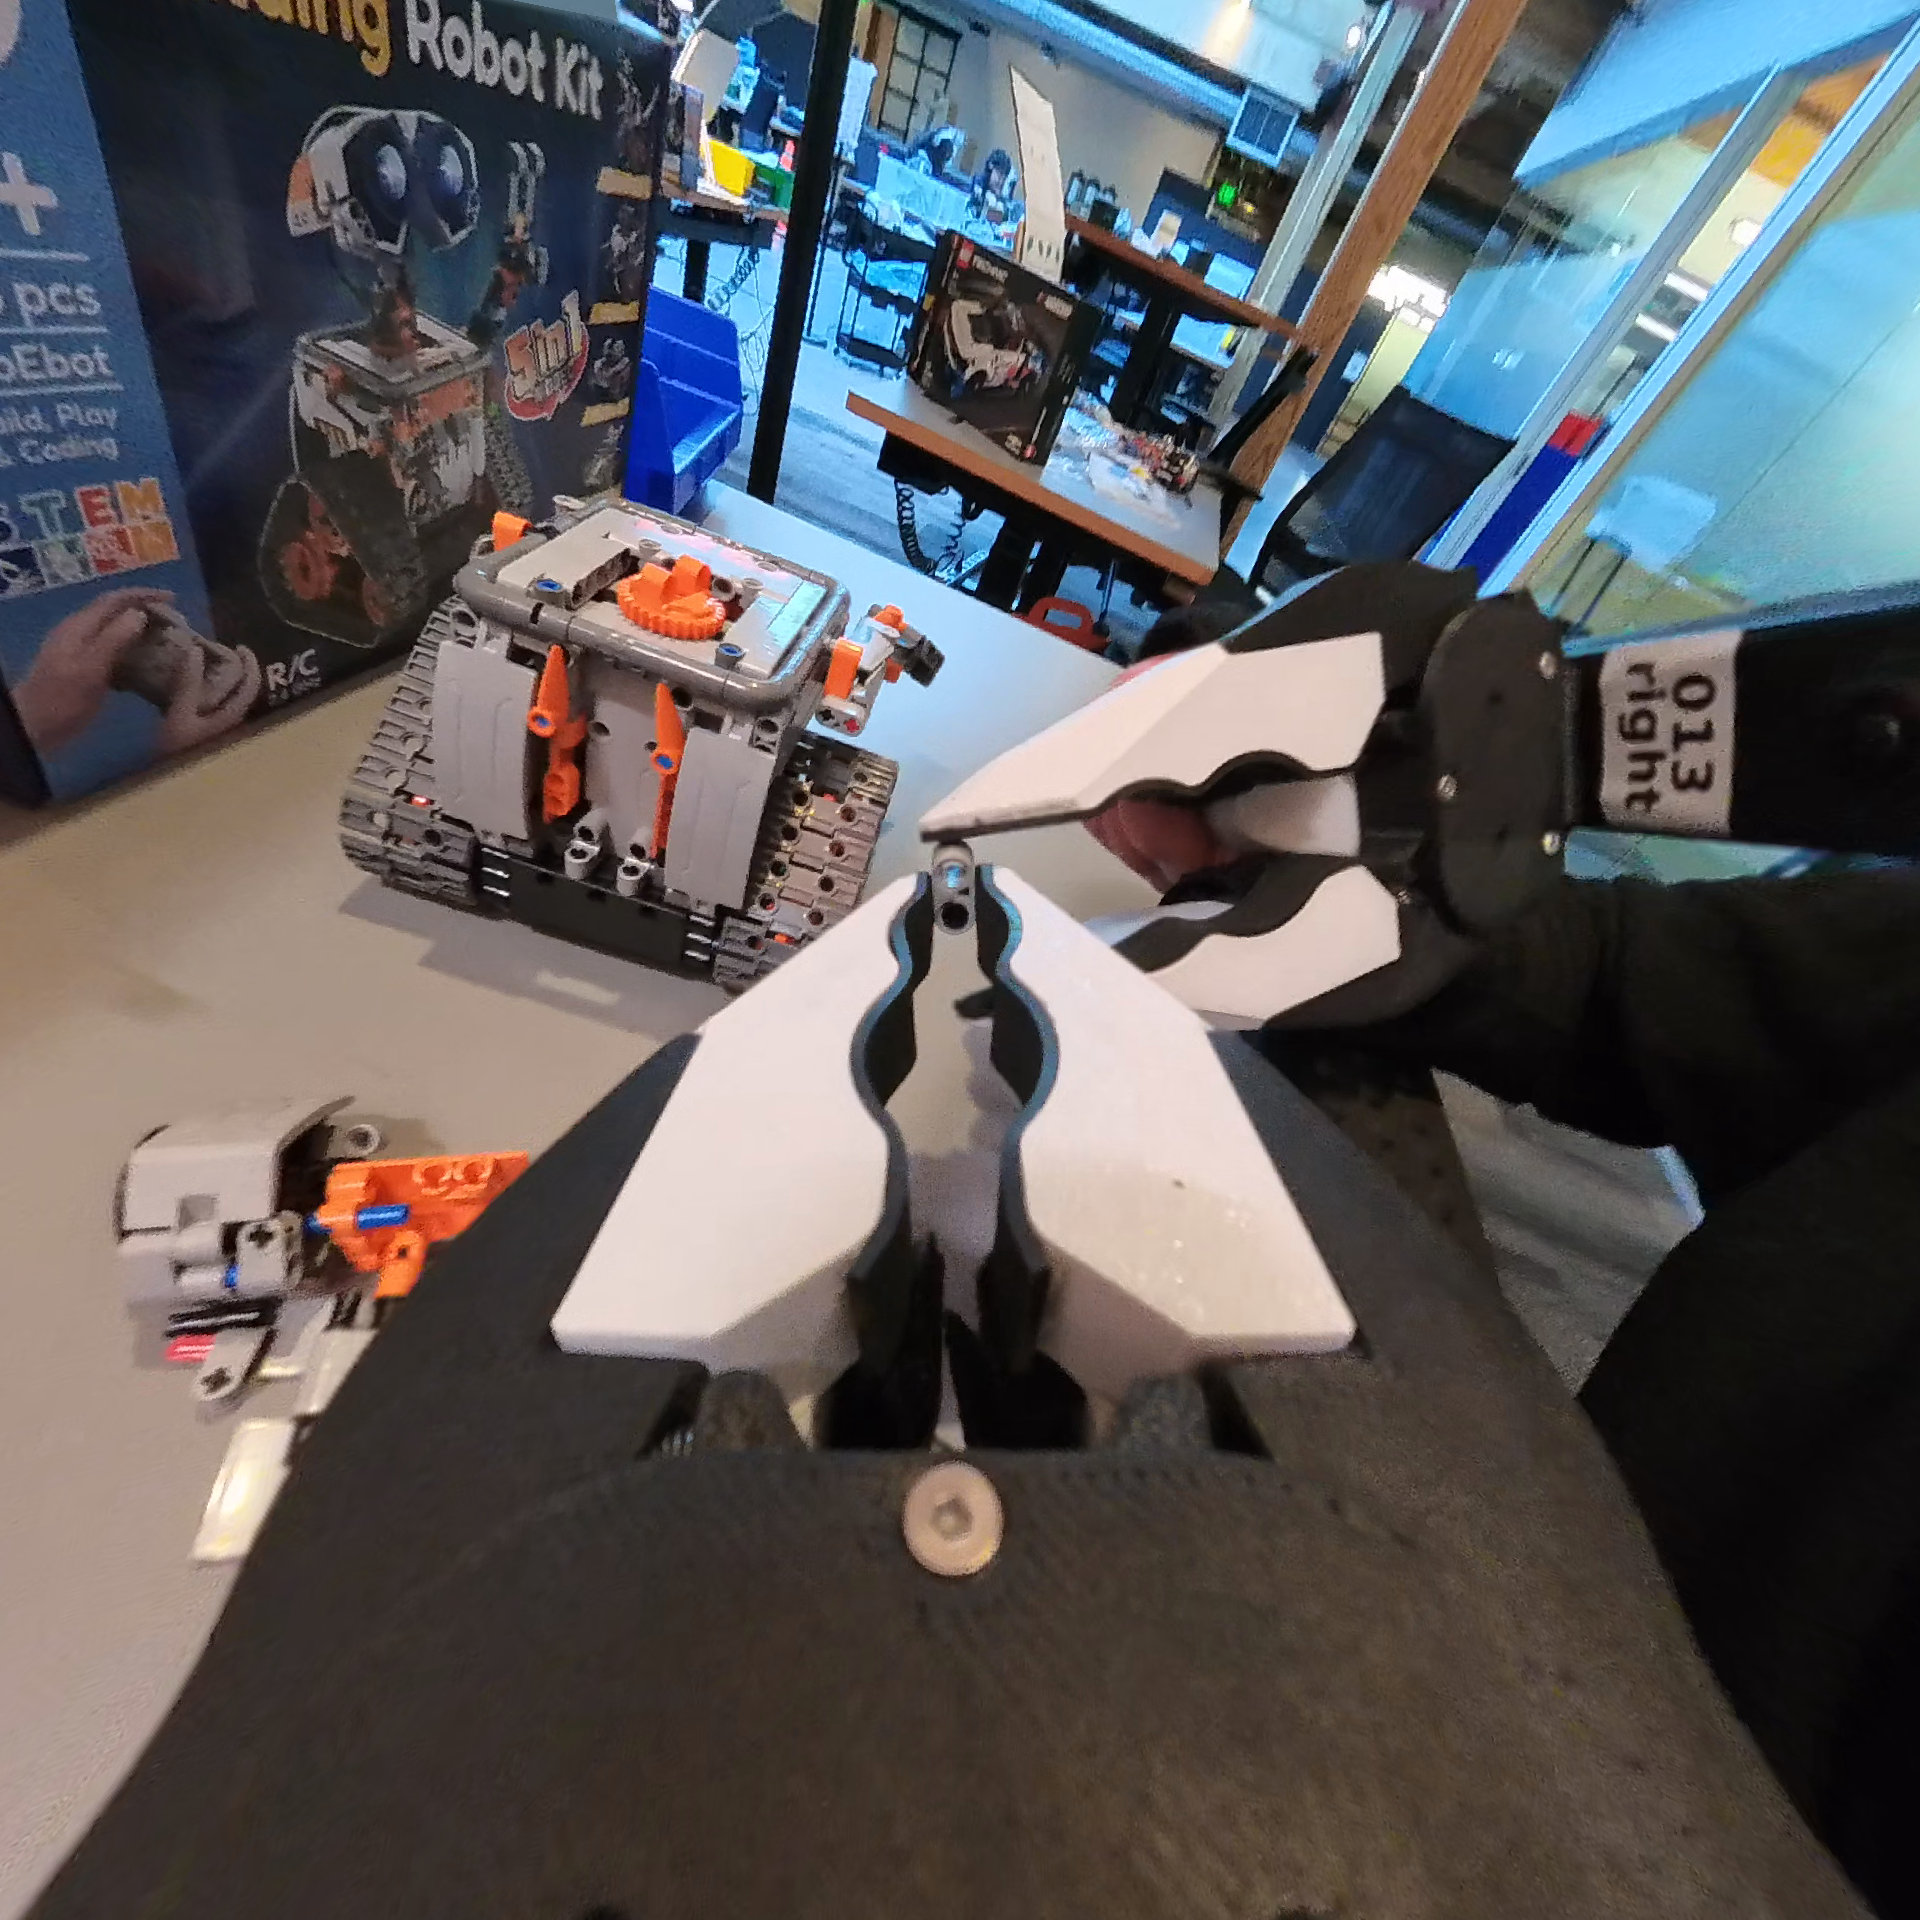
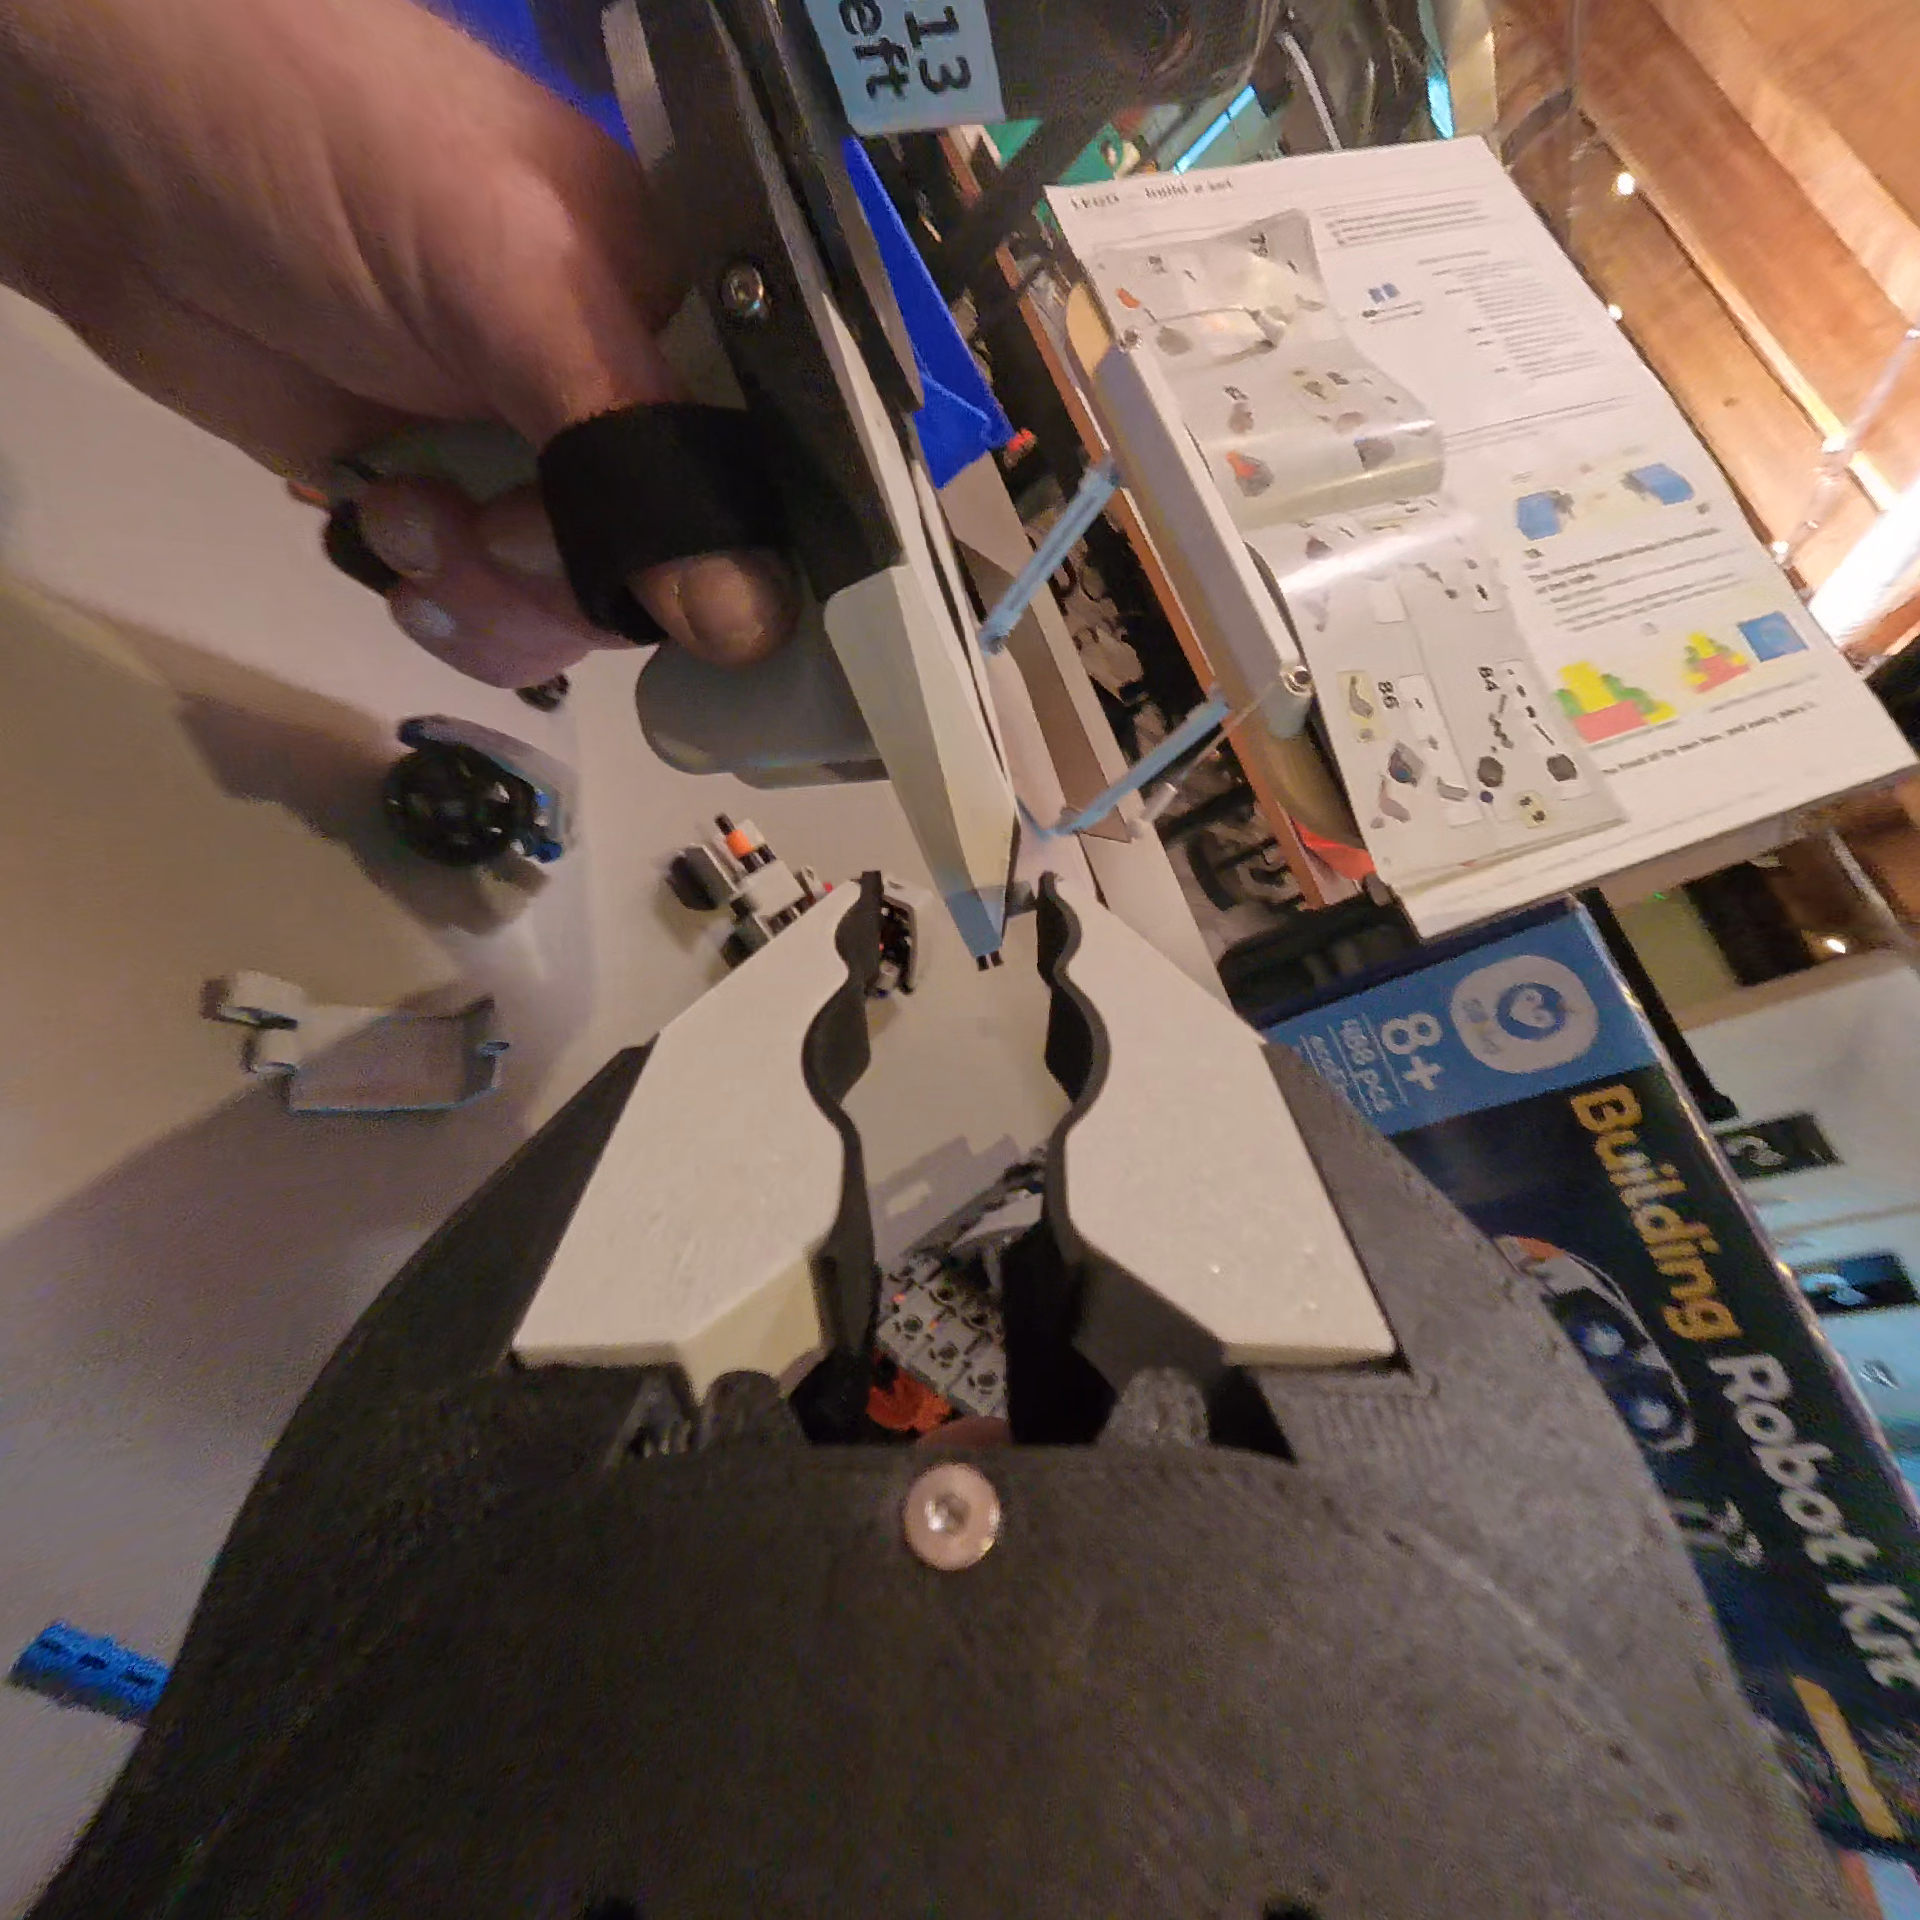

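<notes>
Pinching a small grey pin [image 1: 952, 885] at the very tips: left gripper [image 1: 952, 883], jaws pressed on it, above the table [image 1: 208, 987]. Spread around those tips: right gripper [image 2: 951, 894], empty. Risk: shallow hold, pin knocked loose, lost near the tracked robot [image 1: 623, 727].

Bright cool daylight in one view, dim warm light in the other; edges warped and blurred.

Your bench [image 1: 156, 987] is pale grey. On it sit the tracked grey-and-orange brick robot [image 1: 623, 727], a loose grey-orange subassembly [image 1: 281, 1236] near your side, and the kit box [image 1: 312, 312] at the back — a blue brick [image 2: 88, 1673], a grey panel [image 2: 364, 1049] and a black wheel [image 2: 457, 795] lie apart.
</notes>
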Motion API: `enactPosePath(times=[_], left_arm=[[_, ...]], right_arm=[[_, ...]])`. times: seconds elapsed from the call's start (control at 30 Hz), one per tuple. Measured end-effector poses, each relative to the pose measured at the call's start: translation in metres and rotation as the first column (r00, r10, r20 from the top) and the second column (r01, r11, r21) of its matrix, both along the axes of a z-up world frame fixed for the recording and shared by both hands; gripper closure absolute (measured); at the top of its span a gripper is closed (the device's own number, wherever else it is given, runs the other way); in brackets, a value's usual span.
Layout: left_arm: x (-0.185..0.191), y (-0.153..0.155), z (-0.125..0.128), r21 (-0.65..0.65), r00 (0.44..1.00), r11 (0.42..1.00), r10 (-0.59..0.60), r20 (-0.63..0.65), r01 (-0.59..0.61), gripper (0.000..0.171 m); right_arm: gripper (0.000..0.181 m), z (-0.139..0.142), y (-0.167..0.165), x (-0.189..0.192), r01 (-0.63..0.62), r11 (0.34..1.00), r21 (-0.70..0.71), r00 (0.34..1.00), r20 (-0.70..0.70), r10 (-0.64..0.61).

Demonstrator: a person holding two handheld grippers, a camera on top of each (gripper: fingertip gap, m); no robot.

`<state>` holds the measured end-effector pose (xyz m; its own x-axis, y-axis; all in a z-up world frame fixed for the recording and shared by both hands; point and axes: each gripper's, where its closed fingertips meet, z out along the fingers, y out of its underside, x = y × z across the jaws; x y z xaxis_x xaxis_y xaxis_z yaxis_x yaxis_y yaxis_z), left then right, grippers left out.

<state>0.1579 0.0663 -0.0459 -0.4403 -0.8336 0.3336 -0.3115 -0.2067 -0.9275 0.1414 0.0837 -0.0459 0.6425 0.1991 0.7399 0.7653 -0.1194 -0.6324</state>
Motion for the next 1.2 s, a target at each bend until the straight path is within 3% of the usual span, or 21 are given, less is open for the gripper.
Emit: enactPosePath(times=[0.1,0.27,0.53,0.67,0.83,0.93,1.07,1.2], left_arm=[[0.003,-0.008,0.001,-0.074,1.000,0.997,-0.018,-0.010,0.017,0.167],[0.003,-0.012,0.010,-0.145,0.999,0.988,-0.042,0.020,0.044,0.167],[-0.007,-0.021,0.029,-0.228,0.986,0.962,-0.129,0.107,0.151,0.159],[-0.015,-0.021,0.042,-0.264,0.970,0.940,-0.177,0.166,0.216,0.158],[-0.027,-0.015,0.056,-0.346,0.943,0.889,-0.222,0.246,0.300,0.151],[-0.032,-0.022,0.060,-0.383,0.919,0.843,-0.290,0.268,0.378,0.146],[-0.041,-0.041,0.061,-0.386,0.866,0.779,-0.403,0.296,0.494,0.154],[-0.044,-0.051,0.056,-0.374,0.849,0.764,-0.448,0.280,0.526,0.162]], right_arm=[[0.165,0.002,0.000,0.009,0.051,0.999,0.019,0.997,0.049,-0.052],[0.167,0.010,-0.003,0.009,0.053,0.997,0.060,0.995,0.087,-0.058],[0.167,0.026,-0.011,-0.001,-0.085,0.993,0.087,0.976,-0.192,0.101],[0.167,0.037,-0.018,-0.006,-0.205,0.972,0.116,0.883,-0.406,0.234],[0.167,0.054,-0.030,-0.012,-0.335,0.919,0.208,0.740,-0.546,0.393],[0.167,0.058,-0.038,-0.025,-0.414,0.878,0.240,0.703,-0.529,0.476],[0.167,0.053,-0.043,-0.042,-0.471,0.854,0.222,0.740,-0.428,0.520],[0.167,0.053,-0.045,-0.044,-0.471,0.854,0.221,0.764,-0.382,0.520]])
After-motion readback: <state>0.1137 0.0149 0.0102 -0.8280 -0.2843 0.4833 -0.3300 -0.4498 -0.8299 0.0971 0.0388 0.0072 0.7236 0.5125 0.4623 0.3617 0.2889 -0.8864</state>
